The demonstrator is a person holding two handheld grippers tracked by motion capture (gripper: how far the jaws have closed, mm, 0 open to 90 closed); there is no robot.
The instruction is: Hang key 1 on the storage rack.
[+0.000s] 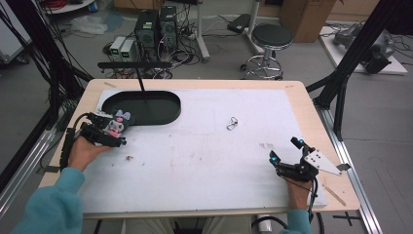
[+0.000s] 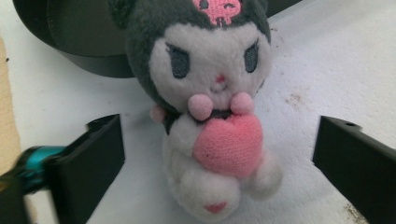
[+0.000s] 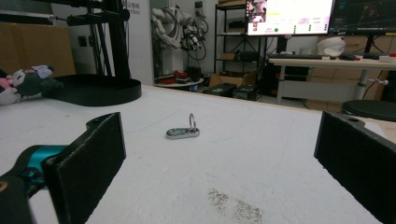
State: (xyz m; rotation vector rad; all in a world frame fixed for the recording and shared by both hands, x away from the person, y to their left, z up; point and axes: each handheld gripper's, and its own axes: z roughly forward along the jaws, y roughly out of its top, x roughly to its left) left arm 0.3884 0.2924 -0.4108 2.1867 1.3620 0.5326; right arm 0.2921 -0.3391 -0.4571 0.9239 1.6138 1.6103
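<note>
A small plush toy with a dark hood, white face and pink heart lies on the white mat, just in front of a black oval tray. My left gripper is open, one jaw on each side of the plush and neither touching it. In the high view the plush sits at the left gripper near the table's left edge. My right gripper stands open and holds nothing near the front right. It faces a metal carabiner lying flat on the mat.
The tray's wall is close behind the plush. In the right gripper view the tray and plush lie far off at the left. The carabiner lies alone mid-table. Black frame posts flank the table; a stool stands beyond it.
</note>
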